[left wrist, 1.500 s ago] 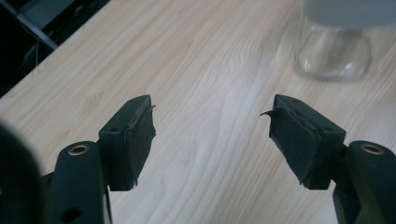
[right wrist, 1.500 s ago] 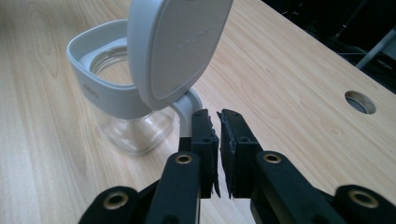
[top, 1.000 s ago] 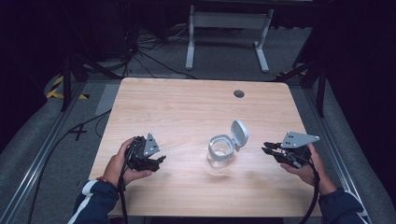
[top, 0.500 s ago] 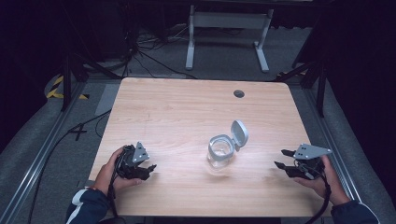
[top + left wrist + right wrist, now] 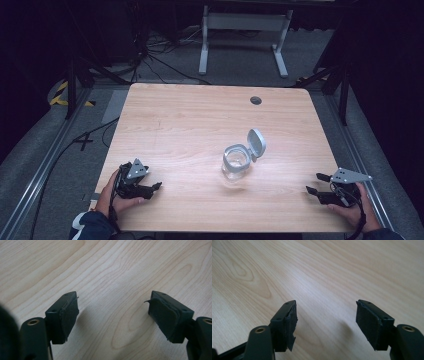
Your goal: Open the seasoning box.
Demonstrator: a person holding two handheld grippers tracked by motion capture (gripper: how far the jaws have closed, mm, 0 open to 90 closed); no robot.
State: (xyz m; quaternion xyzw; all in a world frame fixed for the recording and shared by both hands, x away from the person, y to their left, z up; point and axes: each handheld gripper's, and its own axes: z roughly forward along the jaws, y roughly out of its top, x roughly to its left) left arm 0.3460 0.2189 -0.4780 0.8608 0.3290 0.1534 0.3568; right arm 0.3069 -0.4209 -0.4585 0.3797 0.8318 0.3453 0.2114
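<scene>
Both spread wide and empty, left gripper [image 5: 156, 186] and right gripper [image 5: 314, 183] well apart from the open-lidded glass jar [image 5: 236, 162]; likely toppled by a careless sideways approach.

Overhead light falls brightly on the worktop [image 5: 190, 130] while the surrounding floor stays dim. Both gripper views are sharp, with soft shadows beneath the jaws.

Worktop [image 5: 200, 125]: jar [image 5: 235, 164] stands right of centre, nearer front edge, lid [image 5: 256, 142] hinged up at its rear right. Left gripper [image 5: 156, 186] near front left corner, jaws pointing right toward jar, well apart from it. Right gripper [image 5: 316, 183] near front right corner, jaws pointing left, well apart from jar. Jar between both grippers. Grommet hole [image 5: 256, 100] near rear edge, right of centre. Stand [image 5: 244, 22] on floor behind worktop.
</scene>
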